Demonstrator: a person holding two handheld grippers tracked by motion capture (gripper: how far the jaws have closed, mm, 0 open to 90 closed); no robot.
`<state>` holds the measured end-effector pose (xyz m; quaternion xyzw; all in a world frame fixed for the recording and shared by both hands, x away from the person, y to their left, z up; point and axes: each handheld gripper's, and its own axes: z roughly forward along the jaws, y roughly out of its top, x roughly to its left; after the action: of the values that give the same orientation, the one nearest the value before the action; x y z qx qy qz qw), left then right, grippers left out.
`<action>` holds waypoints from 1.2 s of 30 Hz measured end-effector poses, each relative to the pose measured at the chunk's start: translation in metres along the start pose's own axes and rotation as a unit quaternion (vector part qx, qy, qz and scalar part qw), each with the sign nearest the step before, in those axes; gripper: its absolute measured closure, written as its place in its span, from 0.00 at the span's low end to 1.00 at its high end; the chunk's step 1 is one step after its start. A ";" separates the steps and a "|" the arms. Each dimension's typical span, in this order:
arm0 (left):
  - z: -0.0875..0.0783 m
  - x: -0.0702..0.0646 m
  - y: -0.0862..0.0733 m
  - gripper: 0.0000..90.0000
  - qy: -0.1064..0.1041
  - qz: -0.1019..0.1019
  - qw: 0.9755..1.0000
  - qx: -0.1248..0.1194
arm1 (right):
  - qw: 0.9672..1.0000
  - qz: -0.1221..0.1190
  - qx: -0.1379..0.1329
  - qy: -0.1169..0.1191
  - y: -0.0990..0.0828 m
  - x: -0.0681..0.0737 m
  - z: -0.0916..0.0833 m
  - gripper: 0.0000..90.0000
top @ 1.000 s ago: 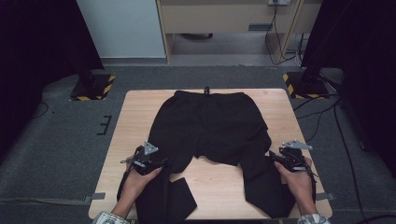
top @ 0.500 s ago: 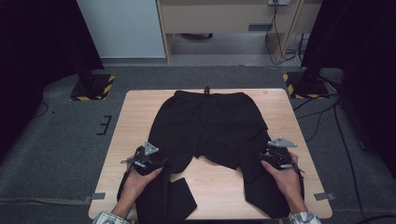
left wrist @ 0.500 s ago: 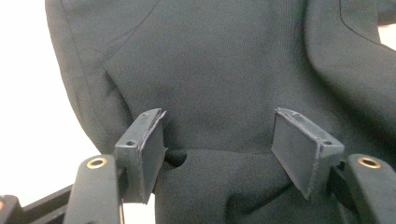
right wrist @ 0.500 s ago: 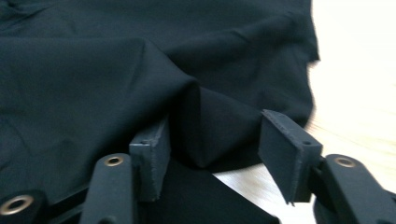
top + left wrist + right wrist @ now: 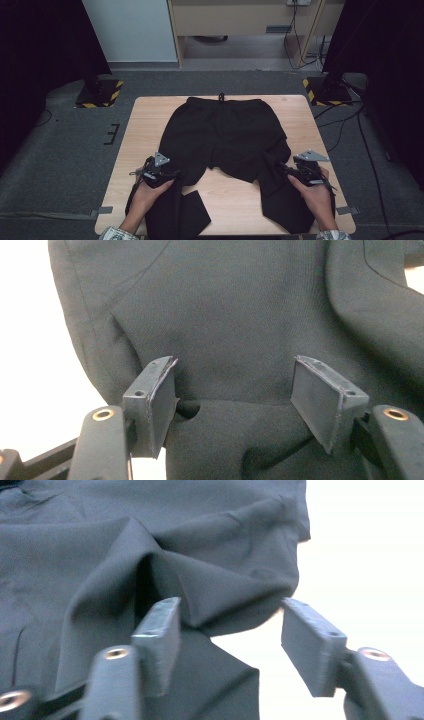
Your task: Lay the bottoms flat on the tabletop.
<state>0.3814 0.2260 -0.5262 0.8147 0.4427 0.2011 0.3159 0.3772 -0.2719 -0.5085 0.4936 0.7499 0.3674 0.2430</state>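
Grey carpet floor (image 5: 60,150), wooden table (image 5: 145,120)

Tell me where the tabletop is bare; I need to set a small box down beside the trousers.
Bare wood: strips of the table left and right of the black trousers, and the patch between the legs. It is crowded near the left hand-held gripper and right hand-held gripper.

black trousers (image 5: 227,135) | spread flat on table, waistband far, legs rumpled near
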 end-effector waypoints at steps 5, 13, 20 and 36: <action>0.000 -0.001 0.000 0.37 0.001 0.003 1.000 0.000 | 0.999 -0.023 0.031 0.029 -0.012 -0.001 0.003 0.67; 0.000 0.000 -0.001 0.37 -0.002 0.000 1.000 -0.002 | 0.998 -0.033 0.058 0.022 -0.019 0.003 0.006 0.67; -0.001 0.000 -0.001 0.36 -0.003 -0.002 1.000 0.000 | 0.995 -0.038 0.084 0.034 -0.040 0.012 -0.030 0.65; 0.000 0.000 -0.001 0.36 -0.004 0.000 1.000 -0.002 | 0.999 0.024 0.041 -0.003 -0.024 -0.014 0.002 0.55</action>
<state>0.3810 0.2262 -0.5268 0.8151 0.4408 0.1991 0.3189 0.3706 -0.2897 -0.5287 0.5224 0.7512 0.3409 0.2159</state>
